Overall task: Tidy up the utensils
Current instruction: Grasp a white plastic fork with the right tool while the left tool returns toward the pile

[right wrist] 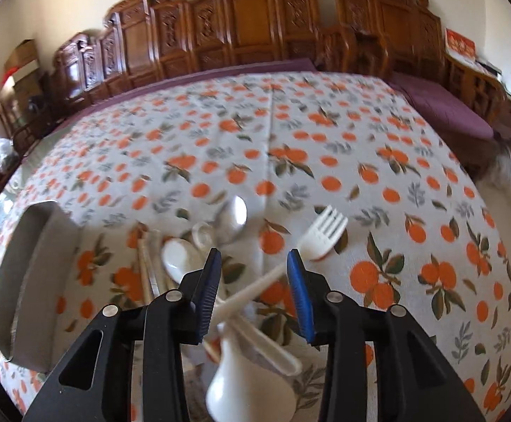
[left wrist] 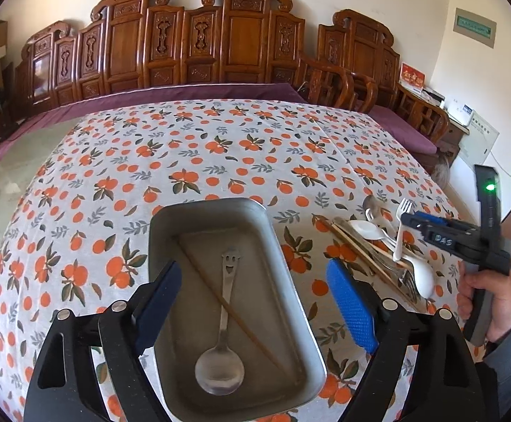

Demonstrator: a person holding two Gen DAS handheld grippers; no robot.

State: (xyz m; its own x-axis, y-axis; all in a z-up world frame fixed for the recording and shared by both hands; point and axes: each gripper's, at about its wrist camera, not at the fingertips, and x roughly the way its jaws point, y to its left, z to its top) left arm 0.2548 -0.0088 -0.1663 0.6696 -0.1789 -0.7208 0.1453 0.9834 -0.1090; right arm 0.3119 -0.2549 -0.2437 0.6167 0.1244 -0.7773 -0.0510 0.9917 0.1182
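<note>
A grey metal tray (left wrist: 216, 211) sits on the orange-print tablecloth, holding a metal spoon (left wrist: 222, 348) with a smiley handle and one wooden chopstick (left wrist: 234, 316). My left gripper (left wrist: 255, 306) is open and empty above the tray. To the right lies a pile of utensils (left wrist: 389, 249): chopsticks, white spoons, metal spoons and forks. My right gripper (right wrist: 253, 288) is open over this pile, its jaws on either side of a white plastic fork (right wrist: 320, 237). White spoons (right wrist: 251, 387) lie under it. The tray (right wrist: 30, 281) shows at the left.
The tablecloth (left wrist: 185, 154) covers a large table. Carved wooden chairs (left wrist: 220, 42) and a bench with purple cushions (left wrist: 406, 130) line the far side. The right gripper's body (left wrist: 466, 242) and the hand holding it show in the left wrist view.
</note>
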